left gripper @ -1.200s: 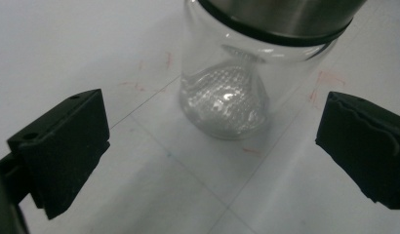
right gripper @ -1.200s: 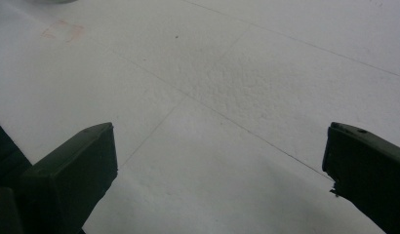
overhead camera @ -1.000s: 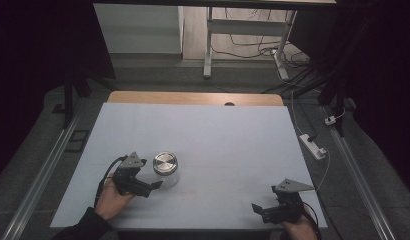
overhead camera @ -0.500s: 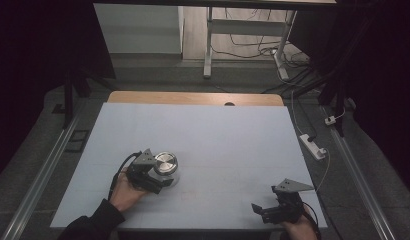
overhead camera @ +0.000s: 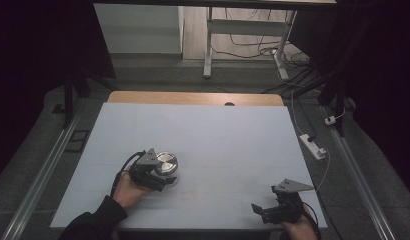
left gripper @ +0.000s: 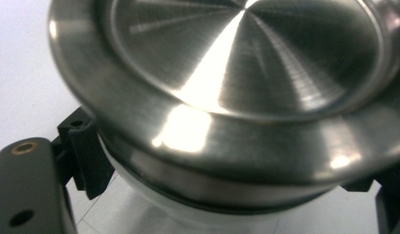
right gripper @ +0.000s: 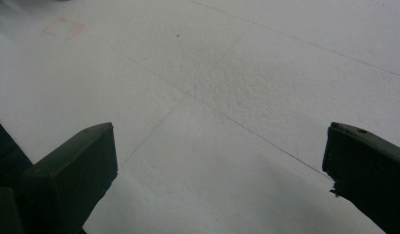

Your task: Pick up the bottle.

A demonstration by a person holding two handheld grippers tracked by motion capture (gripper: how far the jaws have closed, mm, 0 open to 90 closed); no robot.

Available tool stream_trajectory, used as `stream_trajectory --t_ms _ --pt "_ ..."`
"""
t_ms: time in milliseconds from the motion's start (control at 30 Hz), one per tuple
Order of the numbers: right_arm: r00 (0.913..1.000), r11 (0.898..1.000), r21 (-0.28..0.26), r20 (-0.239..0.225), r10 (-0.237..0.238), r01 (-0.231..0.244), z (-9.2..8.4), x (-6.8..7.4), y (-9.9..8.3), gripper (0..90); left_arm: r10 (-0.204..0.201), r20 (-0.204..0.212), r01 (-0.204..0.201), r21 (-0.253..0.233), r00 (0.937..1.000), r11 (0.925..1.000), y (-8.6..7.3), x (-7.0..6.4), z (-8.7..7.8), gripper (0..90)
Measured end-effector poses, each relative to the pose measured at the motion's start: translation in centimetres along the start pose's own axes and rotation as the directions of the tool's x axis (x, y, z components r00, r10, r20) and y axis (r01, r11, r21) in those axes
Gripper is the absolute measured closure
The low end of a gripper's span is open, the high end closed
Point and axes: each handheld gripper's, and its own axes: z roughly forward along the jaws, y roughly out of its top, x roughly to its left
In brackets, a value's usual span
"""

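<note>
A small jar with a brushed steel lid (overhead camera: 166, 161) stands left of centre on the white table (overhead camera: 228, 135). My left gripper (overhead camera: 166, 179) reaches it from the near left. In the left gripper view the steel lid (left gripper: 247, 73) looms close, and the black fingers (left gripper: 86, 151) sit against the pale jar body under the lid's rim. Those jaws have just been closing with the jar between them. My right gripper (overhead camera: 258, 209) rests open near the front right edge. In the right gripper view its jaws (right gripper: 220, 165) stand wide apart over bare table.
A strip of wood (overhead camera: 193, 97) shows along the table's far edge. A white power strip (overhead camera: 313, 146) with its cable lies on the floor to the right. Metal rails run along both sides of the table, and desk legs (overhead camera: 209, 45) stand behind it.
My left gripper has moved right up to the jar, and its jaws now sit around the jar under the lid. The right gripper has stayed still.
</note>
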Motion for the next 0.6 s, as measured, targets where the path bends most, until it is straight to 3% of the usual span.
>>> stream_trajectory --t_ms 200,367,600 --pt "1.0 1.0 -0.001 -0.001 -0.003 0.003 0.0 0.0 0.0 0.0 -0.005 -0.01 0.005 0.013 0.9999 0.9999 0.2 -0.2 0.0 15.4" --pt "1.0 1.0 -0.002 -0.002 -0.005 0.005 0.0 0.0 0.0 0.0 0.021 -0.032 -0.02 0.023 0.9993 0.9995 0.5 -0.4 -0.2 15.5" --pt "1.0 1.0 -0.004 -0.001 -0.001 0.001 -0.1 0.0 0.0 0.0 0.023 -0.019 -0.023 0.006 0.9996 0.9997 1.3 -0.5 -0.9 15.5"
